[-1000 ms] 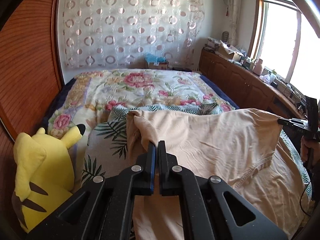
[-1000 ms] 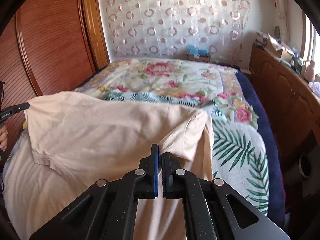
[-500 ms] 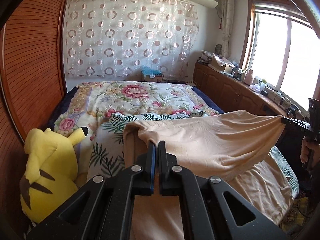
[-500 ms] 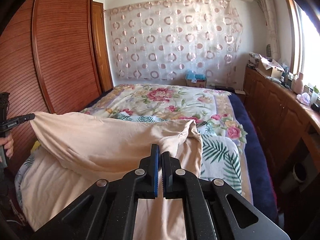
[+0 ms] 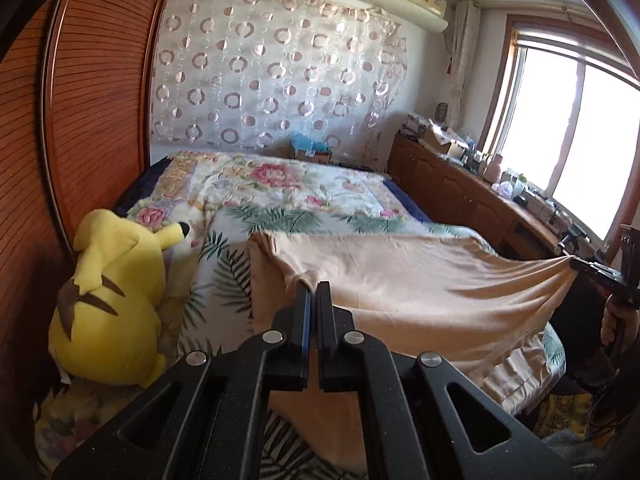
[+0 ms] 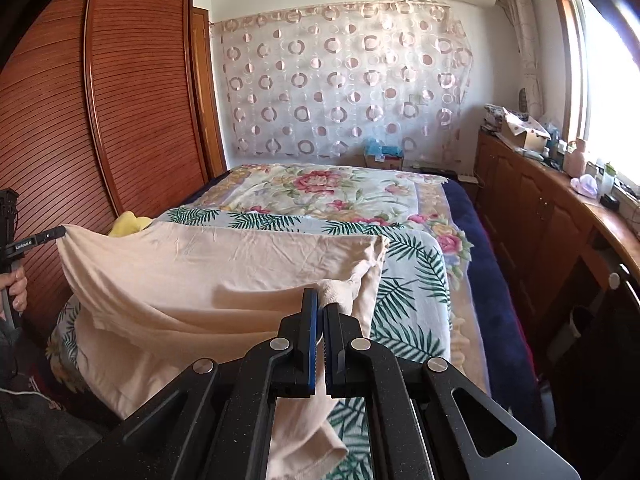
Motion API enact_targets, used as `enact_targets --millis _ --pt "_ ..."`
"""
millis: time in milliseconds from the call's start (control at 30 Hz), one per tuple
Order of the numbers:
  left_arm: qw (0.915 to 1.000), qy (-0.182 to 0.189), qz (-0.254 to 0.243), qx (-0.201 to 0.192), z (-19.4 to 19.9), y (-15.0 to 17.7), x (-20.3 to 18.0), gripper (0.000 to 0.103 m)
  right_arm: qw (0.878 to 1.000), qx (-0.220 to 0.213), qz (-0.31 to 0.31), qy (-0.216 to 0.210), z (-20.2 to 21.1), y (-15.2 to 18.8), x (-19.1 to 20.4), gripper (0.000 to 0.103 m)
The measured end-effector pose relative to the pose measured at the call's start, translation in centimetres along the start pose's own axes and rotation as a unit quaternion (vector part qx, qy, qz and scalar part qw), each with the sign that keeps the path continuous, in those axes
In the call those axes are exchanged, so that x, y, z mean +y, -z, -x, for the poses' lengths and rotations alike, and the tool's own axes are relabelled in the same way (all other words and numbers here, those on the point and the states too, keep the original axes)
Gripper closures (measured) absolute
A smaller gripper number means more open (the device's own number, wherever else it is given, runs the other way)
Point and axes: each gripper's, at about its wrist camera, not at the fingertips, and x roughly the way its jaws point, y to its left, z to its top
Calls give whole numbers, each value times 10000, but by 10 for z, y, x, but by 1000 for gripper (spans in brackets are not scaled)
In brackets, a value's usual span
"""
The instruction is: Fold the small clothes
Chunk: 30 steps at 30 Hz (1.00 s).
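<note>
With my left hand-held gripper (image 5: 313,292) and right hand-held gripper (image 6: 320,300) each clamped on a corner of the beige shirt (image 6: 208,276), it hangs stretched over the bed (image 6: 416,280); I judge folding barely begun, every fold remaining.

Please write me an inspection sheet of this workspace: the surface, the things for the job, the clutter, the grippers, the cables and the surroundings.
Surface: bed with a flower and leaf quilt.
Job's things: one beige shirt, stretched between both grippers, its lower part draped over the near edge of the bed.
Clutter: yellow plush toy lying at the bed's left side by the wardrobe.
Grippers: left gripper shut on the shirt; right gripper shut on the shirt.
Cables: nothing seen on the bed.
Surroundings: patterned curtain, crowded wooden sideboard under a bright window.
</note>
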Motion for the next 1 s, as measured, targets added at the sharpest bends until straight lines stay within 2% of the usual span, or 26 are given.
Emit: enact_targets --millis 167,300,333,367,400,467,500,533,567,633,800,1000 --pt "9984 -261 44 491 -13 34 10 100 9983 565 -133 -71 -22 19 -1 101" --pt "9973 -223 12 702 -20 56 9 99 9954 894 -146 301 -48 40 -4 101" --pt "9972 -196 -4 717 -20 57 7 99 9947 978 -171 268 -54 41 -5 98" --pt "9973 -180 -18 714 -19 57 7 94 9944 1010 -183 265 -58 40 -6 95" --pt "9974 -188 -35 700 -18 56 6 79 9944 1000 -174 311 -60 38 -6 94" --pt "9978 -226 -100 618 -16 52 2 57 9948 944 -137 363 -62 32 -5 84" --pt "9981 -215 -126 563 -14 49 1 51 9950 918 -115 368 -62 30 -3 80" --pt "9983 -201 -119 539 -13 48 1 49 9953 883 -101 390 -61 27 -2 71" --pt "9983 -201 -106 529 -14 47 1 43 9955 845 -81 423 -60 26 0 61" --pt "9984 -261 -84 497 -17 47 3 35 9960 778 -35 447 -58 28 3 60" --pt "9975 -302 36 641 -34 54 6 33 9967 692 -94 421 -50 55 4 60" --pt "9967 -436 82 674 -49 67 7 33 9953 719 -469 456 -68 75 -12 60"
